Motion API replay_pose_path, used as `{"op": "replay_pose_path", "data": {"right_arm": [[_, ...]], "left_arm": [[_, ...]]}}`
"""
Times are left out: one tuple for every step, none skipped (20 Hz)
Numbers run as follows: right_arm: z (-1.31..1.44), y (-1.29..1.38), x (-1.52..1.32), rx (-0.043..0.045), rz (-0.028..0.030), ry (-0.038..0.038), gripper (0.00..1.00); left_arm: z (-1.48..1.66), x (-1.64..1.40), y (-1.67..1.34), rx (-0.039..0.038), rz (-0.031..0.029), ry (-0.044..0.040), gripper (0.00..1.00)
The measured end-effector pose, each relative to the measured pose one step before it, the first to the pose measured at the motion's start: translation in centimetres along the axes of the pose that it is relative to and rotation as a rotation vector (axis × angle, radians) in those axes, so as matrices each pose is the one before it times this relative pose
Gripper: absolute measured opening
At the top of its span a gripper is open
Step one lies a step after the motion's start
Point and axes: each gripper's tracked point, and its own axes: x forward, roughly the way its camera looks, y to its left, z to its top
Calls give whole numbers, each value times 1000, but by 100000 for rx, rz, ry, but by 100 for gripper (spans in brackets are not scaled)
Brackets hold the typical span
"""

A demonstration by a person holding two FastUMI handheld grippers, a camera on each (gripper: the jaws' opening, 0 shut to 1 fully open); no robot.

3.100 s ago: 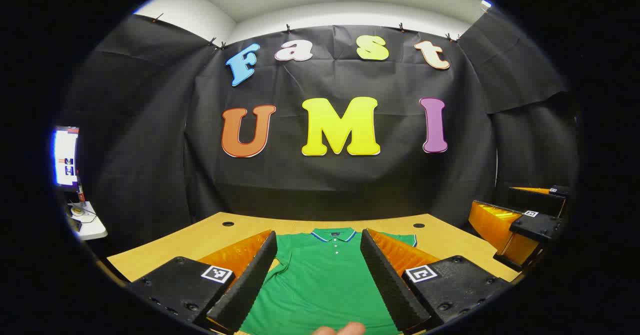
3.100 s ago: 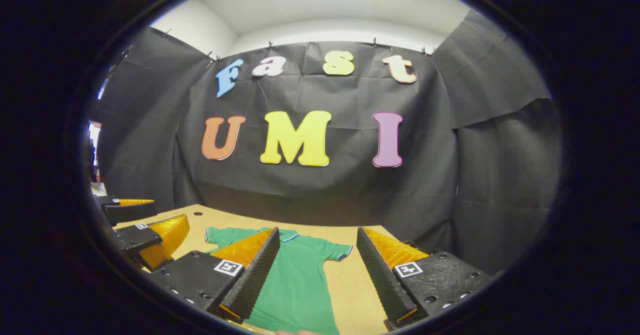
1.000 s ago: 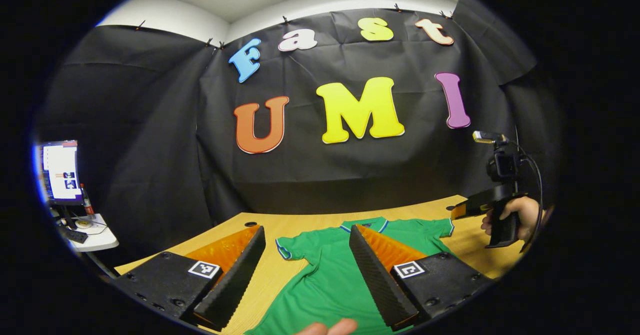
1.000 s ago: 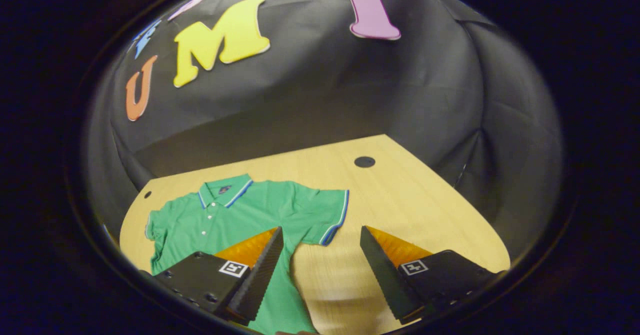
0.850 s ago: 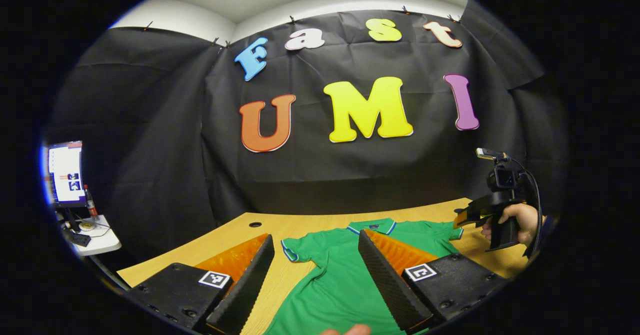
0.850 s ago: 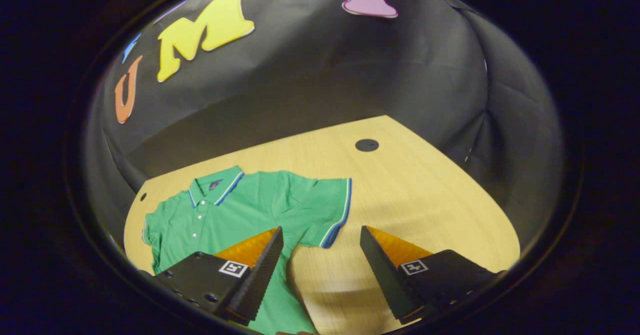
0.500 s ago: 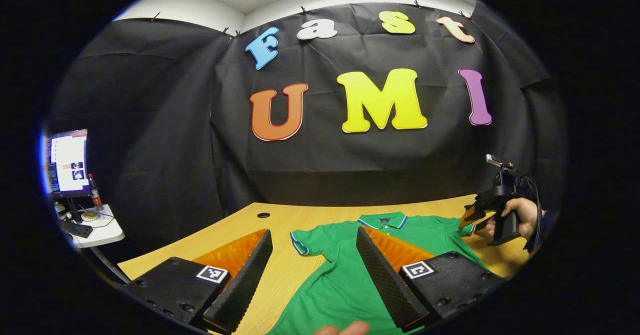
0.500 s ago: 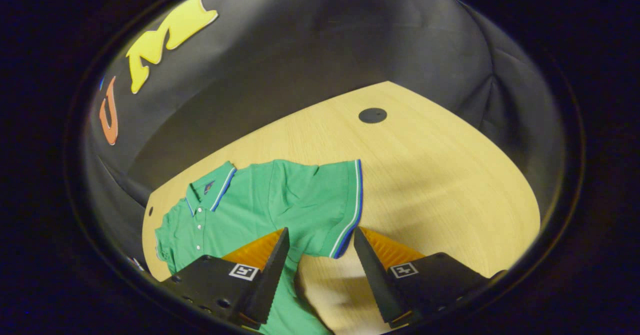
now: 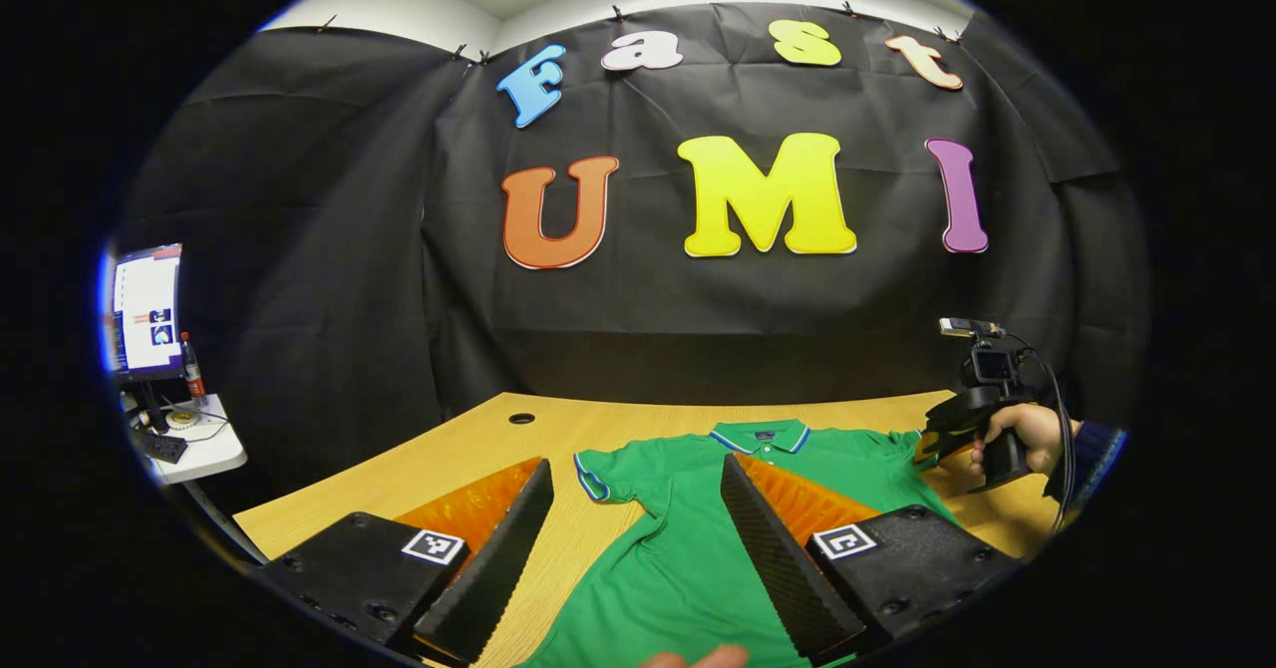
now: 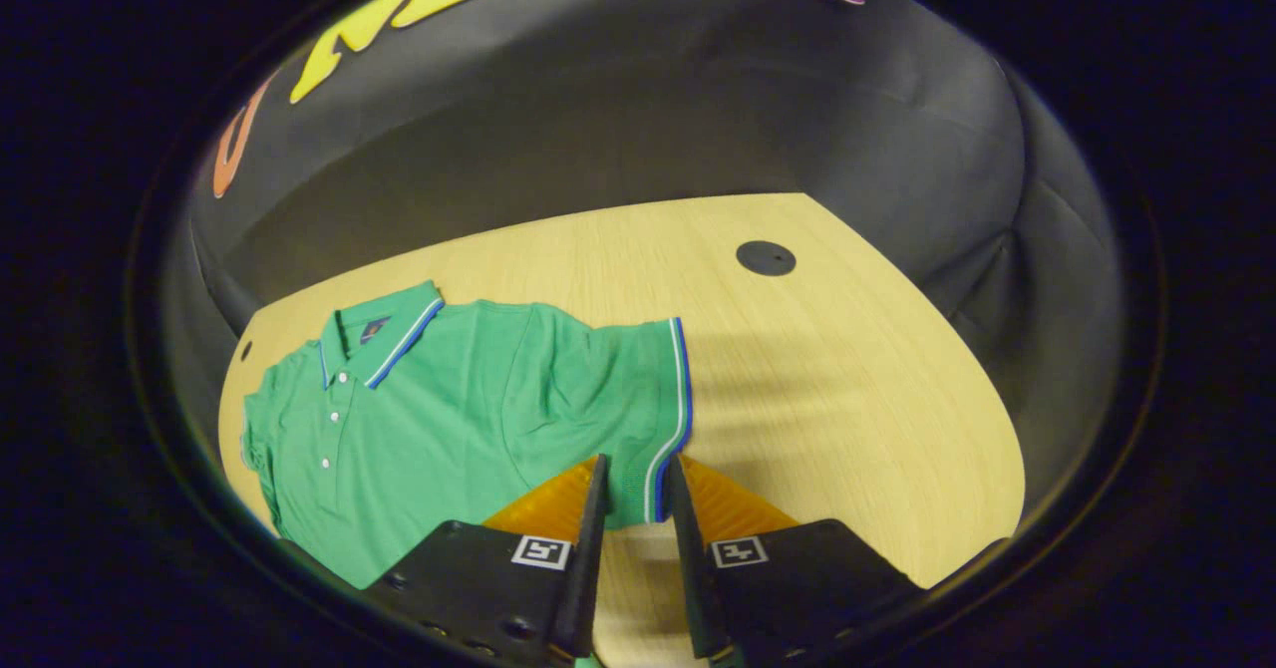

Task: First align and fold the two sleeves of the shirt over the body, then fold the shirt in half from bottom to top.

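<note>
A green polo shirt (image 9: 688, 548) lies flat, front up, on the wooden table (image 9: 478, 439), collar toward the far wall. My left gripper (image 9: 635, 508) hovers open above the shirt's left side, near its left sleeve (image 9: 601, 474). In the left gripper view, a hand (image 9: 1019, 434) holds my right gripper (image 9: 937, 437) down at the right sleeve. In the right gripper view the shirt (image 10: 429, 419) spreads to the left. My right gripper (image 10: 636, 464) straddles the near corner of the striped sleeve cuff (image 10: 666, 419), its fingers drawn close with a narrow gap left.
A monitor (image 9: 148, 309) and a small white side table (image 9: 194, 449) stand off the table's left end. A cable hole (image 9: 520, 418) sits at the back left and another hole (image 10: 766, 257) at the back right. Bare wood (image 10: 847, 369) lies right of the sleeve.
My right gripper has dropped onto the right sleeve's cuff and its fingers have narrowed from wide open to a slim gap. The left gripper has barely shifted and stays open.
</note>
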Motion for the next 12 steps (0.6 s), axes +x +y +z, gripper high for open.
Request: {"op": "replay_pose_path", "data": {"right_arm": [[-128, 226, 110, -1819, 604, -501, 25], [75, 305, -147, 21, 493, 13, 15], [-73, -33, -79, -865, -208, -87, 7], [36, -99, -212, -2881, -918, -770, 4], [280, -123, -222, -2681, -1134, -940, 0], [409, 229, -423, -1637, -238, -1273, 2], [635, 382, -578, -1308, 82, -2326, 0], [587, 210, -445, -866, 2, -1923, 0], [559, 340, -446, -775, -47, -2087, 0], [429, 538, -395, -723, 201, -1185, 0], [194, 535, -302, -1542, 193, -873, 0], [315, 573, -253, -1980, -20, -874, 0]], "left_arm": [[-45, 26, 109, 124, 298, 173, 100], [-15, -6, 75, 162, 237, -113, 100], [110, -41, 117, 172, 328, -208, 100], [53, 62, 174, 118, 415, 13, 100], [15, 67, 205, -52, 433, -13, 100], [14, -72, 195, -256, 379, 51, 100], [172, -149, 158, -392, 78, -151, 100], [117, 0, 185, -543, -67, -287, 100], [193, -122, 113, -563, 112, -201, 100], [-11, 85, 253, -655, -76, 128, 100], [-48, 52, 48, -844, -553, 552, 100], [-174, 50, 77, -1291, -858, 896, 100]]}}
